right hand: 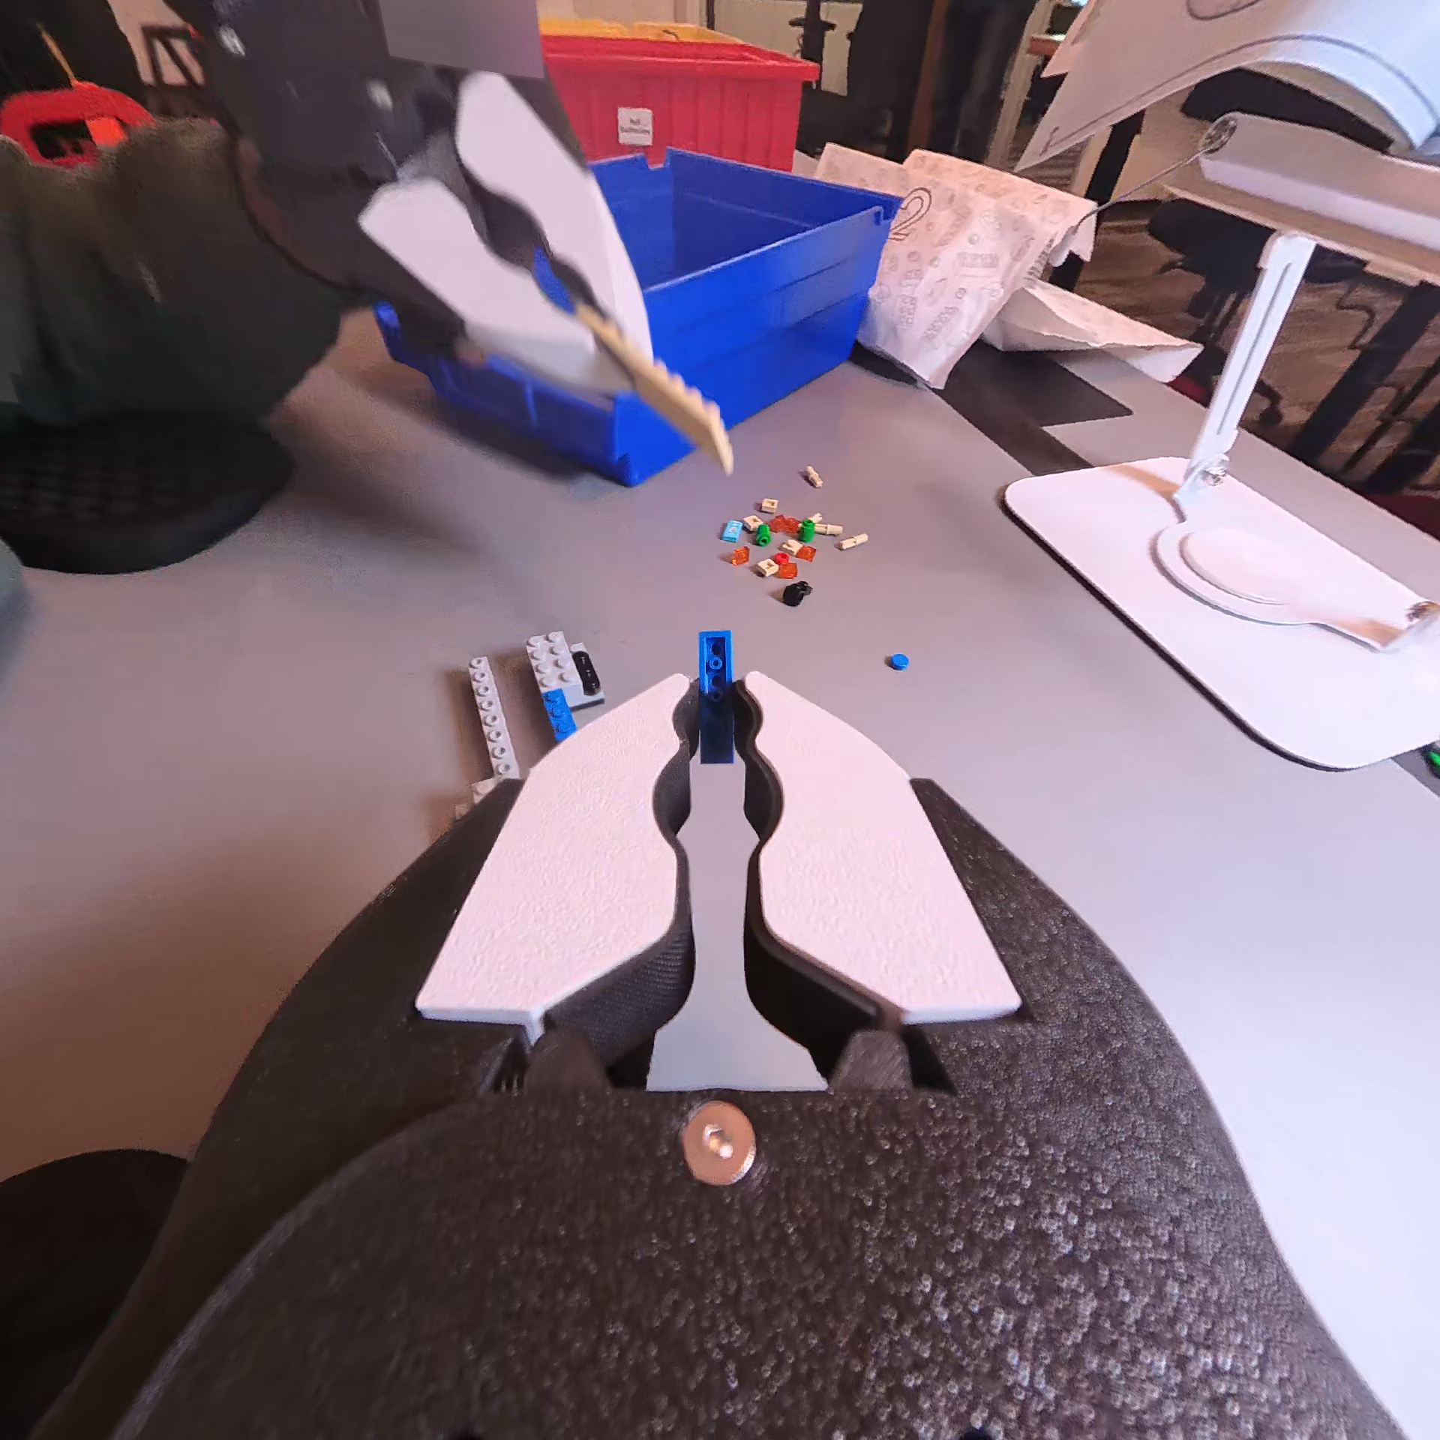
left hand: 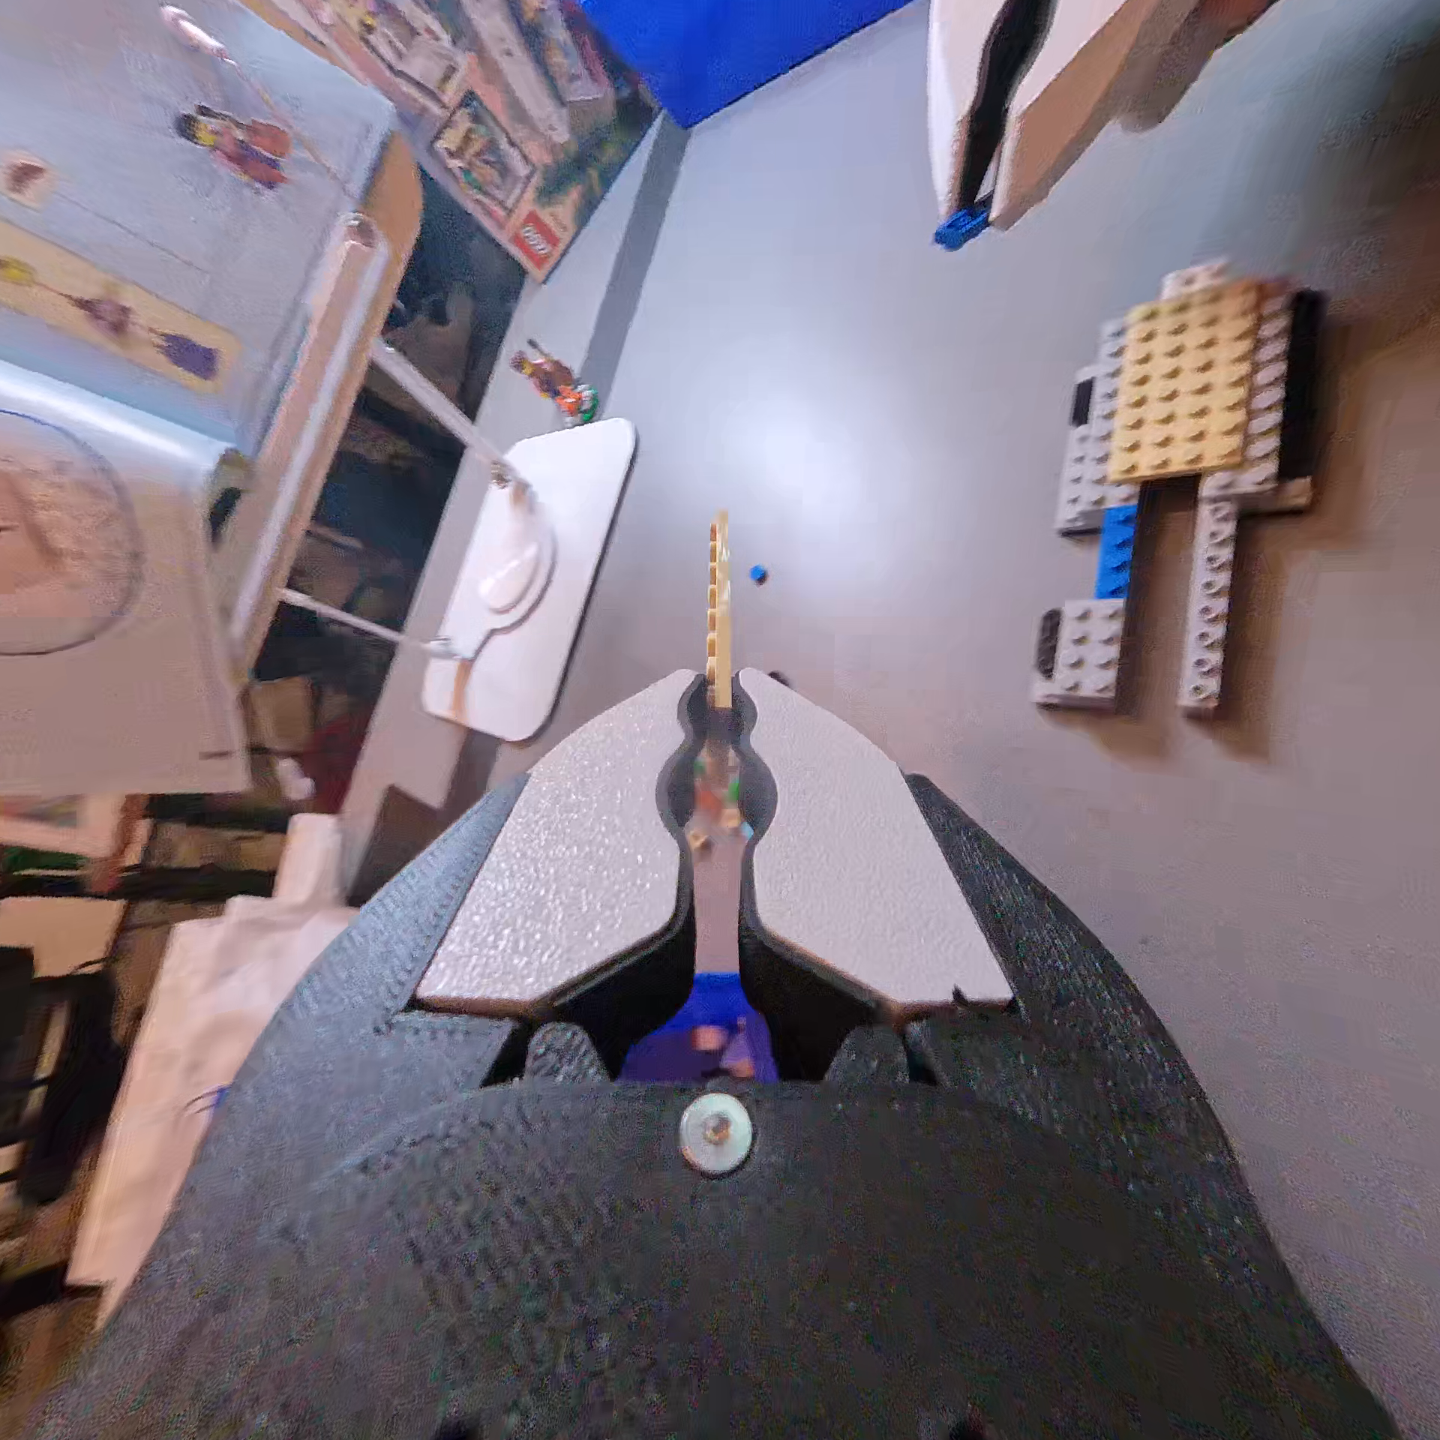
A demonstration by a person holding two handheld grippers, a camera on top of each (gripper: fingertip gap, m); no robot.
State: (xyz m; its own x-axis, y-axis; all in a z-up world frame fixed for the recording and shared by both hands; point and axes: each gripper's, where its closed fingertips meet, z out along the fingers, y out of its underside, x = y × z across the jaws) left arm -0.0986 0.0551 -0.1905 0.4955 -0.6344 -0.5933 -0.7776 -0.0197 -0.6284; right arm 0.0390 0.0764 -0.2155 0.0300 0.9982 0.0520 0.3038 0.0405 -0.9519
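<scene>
My left gripper [left hand: 718, 684] is shut on a thin tan studded plate [left hand: 719, 608], held edge-on above the grey table; it also shows in the right wrist view [right hand: 623, 366] at upper left with the tan plate [right hand: 686, 405] sticking out of its tips. My right gripper [right hand: 717, 690] is shut on a narrow blue brick [right hand: 714, 693] that stands upright between the pads. It shows in the left wrist view [left hand: 966, 222] at the top with the blue brick [left hand: 960, 231]. A grey, tan and blue brick assembly [left hand: 1184, 483] lies on the table at the right, partly seen in the right wrist view [right hand: 538, 701].
A blue bin [right hand: 740, 265] and a red bin [right hand: 686, 93] stand at the back. Several small loose pieces [right hand: 787, 541] and a blue round stud [right hand: 898, 662] lie on the table. A white stand base [right hand: 1247, 600] sits right, with paper bags [right hand: 982, 257] behind.
</scene>
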